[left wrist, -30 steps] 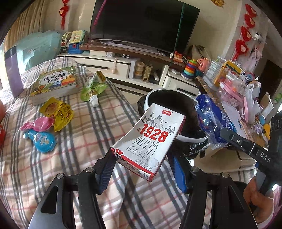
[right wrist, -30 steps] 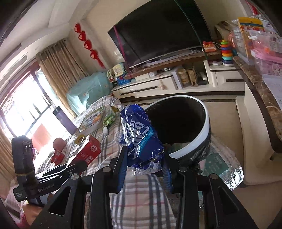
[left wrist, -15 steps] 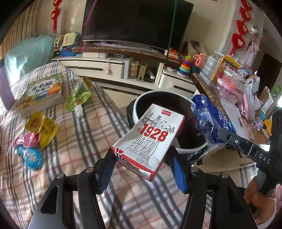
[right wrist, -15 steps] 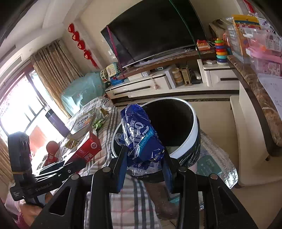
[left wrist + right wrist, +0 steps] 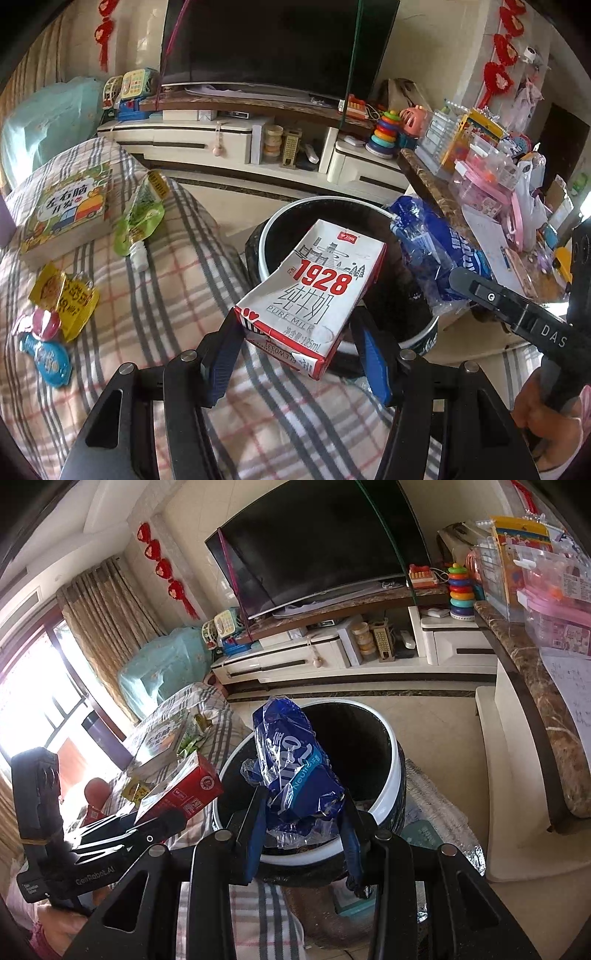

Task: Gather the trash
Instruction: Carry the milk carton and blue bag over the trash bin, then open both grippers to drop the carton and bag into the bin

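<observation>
Trash is sitting in both of my grippers, and I am holding both pieces over the mouth of the round bin (image 5: 424, 334), whose white rim and black inside are filling the middle of each view. The bin is standing on the floor, just beside the edge of the plaid blanket (image 5: 155, 302) that is spreading under my left side.

My left gripper (image 5: 295, 363) is pinching a crumpled milk carton (image 5: 314, 291) by its lower end, the blue pads pressing on either side, and the carton is tilting up and forward so its far end is hanging above the bin's near rim. My right gripper (image 5: 301, 823) is squeezing a crinkled blue plastic wrapper (image 5: 295, 771), which is standing up between the fingers over the bin's opening.

On the blanket, well apart from the bin, a children's book (image 5: 68, 212) is lying flat, with a green squeeze pouch (image 5: 142, 221) just beside it. Nearer to me, a yellow snack packet (image 5: 70, 301) is lying next to a small pink and blue wrapper (image 5: 42, 343).
</observation>
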{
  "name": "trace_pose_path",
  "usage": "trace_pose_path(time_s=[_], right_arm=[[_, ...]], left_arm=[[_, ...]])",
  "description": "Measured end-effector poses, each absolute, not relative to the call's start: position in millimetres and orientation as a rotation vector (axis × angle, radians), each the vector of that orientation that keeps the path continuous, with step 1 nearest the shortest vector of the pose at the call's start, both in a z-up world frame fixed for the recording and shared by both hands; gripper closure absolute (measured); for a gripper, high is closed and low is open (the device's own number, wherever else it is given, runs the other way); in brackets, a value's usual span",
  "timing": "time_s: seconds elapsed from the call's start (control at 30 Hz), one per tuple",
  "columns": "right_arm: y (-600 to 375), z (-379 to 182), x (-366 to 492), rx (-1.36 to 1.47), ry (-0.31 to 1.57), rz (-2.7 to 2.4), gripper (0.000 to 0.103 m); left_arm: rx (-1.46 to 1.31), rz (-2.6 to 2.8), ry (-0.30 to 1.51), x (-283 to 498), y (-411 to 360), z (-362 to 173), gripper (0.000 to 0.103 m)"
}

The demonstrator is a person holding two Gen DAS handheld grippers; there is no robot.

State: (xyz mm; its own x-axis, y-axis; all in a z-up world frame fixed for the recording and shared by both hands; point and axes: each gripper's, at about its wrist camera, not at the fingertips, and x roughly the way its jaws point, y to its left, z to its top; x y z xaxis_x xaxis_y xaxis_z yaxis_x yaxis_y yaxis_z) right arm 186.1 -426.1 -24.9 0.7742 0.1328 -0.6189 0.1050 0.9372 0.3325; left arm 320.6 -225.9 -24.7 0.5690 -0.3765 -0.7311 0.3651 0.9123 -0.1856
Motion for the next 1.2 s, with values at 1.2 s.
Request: trace_pose_path(time_s=[1.2], right_arm=[[-446, -33, 220, 0.369, 0.755, 0.002, 0.035]], left_arm=[[-0.047, -0.427, 0.909, 361, -239, -38, 0.035]])
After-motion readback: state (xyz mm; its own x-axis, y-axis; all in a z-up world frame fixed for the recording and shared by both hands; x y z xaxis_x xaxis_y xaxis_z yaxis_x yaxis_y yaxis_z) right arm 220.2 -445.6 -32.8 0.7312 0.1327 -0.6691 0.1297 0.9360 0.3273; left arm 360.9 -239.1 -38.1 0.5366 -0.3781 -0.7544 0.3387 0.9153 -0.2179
